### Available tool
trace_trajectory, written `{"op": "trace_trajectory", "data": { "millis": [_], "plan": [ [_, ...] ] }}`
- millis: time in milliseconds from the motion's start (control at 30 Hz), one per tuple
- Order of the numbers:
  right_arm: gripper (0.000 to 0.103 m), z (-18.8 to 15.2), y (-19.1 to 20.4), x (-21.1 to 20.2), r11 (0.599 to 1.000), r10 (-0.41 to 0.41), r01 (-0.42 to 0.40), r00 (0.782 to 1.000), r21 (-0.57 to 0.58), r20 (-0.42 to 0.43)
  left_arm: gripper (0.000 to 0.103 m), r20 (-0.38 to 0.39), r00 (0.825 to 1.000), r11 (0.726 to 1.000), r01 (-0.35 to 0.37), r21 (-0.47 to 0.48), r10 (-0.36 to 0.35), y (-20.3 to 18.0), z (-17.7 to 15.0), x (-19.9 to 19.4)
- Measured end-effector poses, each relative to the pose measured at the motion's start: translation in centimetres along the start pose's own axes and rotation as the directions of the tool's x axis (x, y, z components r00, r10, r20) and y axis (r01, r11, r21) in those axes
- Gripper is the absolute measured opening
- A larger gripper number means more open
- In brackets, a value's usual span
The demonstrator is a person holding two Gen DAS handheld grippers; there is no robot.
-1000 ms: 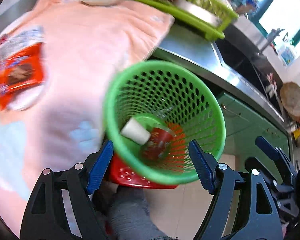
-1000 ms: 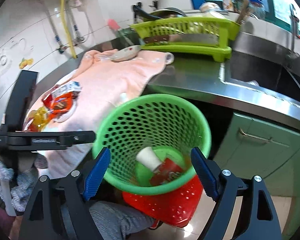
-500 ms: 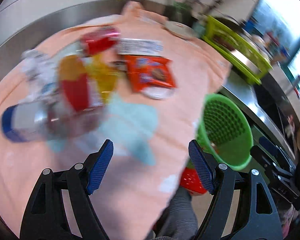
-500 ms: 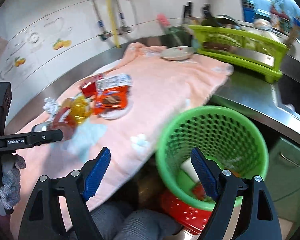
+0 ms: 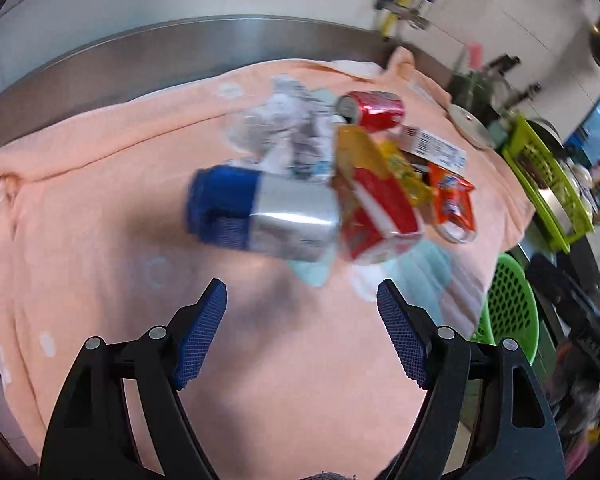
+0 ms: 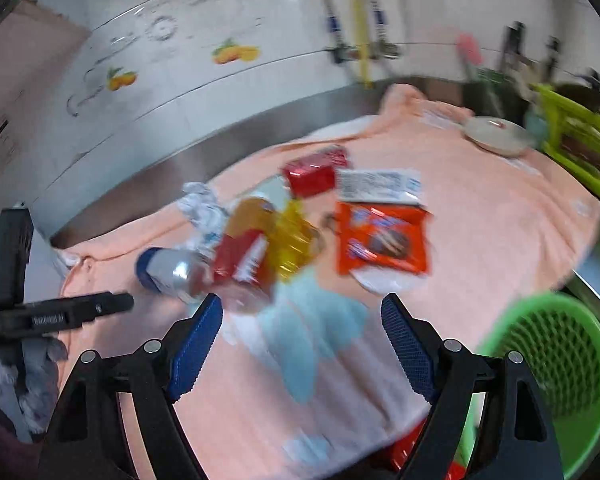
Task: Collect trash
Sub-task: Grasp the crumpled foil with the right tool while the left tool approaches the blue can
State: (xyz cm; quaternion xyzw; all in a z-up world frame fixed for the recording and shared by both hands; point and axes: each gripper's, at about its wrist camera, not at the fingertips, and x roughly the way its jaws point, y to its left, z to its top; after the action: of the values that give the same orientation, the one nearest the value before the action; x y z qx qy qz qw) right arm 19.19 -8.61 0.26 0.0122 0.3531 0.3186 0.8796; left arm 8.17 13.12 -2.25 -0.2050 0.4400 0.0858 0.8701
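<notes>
Cans: one silver-blue can (image 5: 268, 216), one red can (image 5: 374, 110).

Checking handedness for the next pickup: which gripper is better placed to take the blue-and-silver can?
Left, probably. The left gripper is open and faces the blue-and-silver can directly; the right gripper, also open, sees it off to its left.

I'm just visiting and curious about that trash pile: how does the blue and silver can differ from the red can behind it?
The blue and silver can lies nearest the open left gripper, at the front of the pile; the red can lies at the far side. The first looks larger, though it is closer. One is blue at one end and silver along the body, the other red all over. Both lie on their sides on the pink towel.
</notes>
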Motion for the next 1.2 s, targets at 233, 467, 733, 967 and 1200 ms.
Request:
{"op": "trace_trajectory", "data": {
  "millis": [233,467,733,967,1200],
  "plan": [
    [0.071,4.3,4.4,5.9,0.986,0.116,-0.12,0.992,-0.112,-0.042,0.077,-0.011,1.0,0.998,-0.016,-0.058,0.015,3.0,0.0,0.7],
    [0.063,7.6,8.0,10.9,0.963,0.186,-0.201,0.978,-0.18,-0.095,0.077,-0.021,1.0,0.996,-0.025,-0.088,0.023,4.9,0.0,1.2],
    [0.057,9.7,10.9,17.4,0.945,0.165,-0.211,0.968,-0.252,-0.191,0.077,-0.029,0.999,0.994,-0.028,-0.105,0.025,5.7,0.1,1.6],
    [0.045,9.7,11.8,21.3,0.936,0.1,-0.179,0.961,-0.304,-0.258,0.077,-0.035,0.999,0.991,-0.021,-0.129,0.017,5.9,0.6,2.0],
    [0.02,9.8,11.2,20.1,0.944,0.107,-0.165,0.972,-0.285,-0.209,0.077,-0.05,0.999,0.982,-0.005,-0.188,-0.004,5.3,1.2,2.7]
  ]
}}
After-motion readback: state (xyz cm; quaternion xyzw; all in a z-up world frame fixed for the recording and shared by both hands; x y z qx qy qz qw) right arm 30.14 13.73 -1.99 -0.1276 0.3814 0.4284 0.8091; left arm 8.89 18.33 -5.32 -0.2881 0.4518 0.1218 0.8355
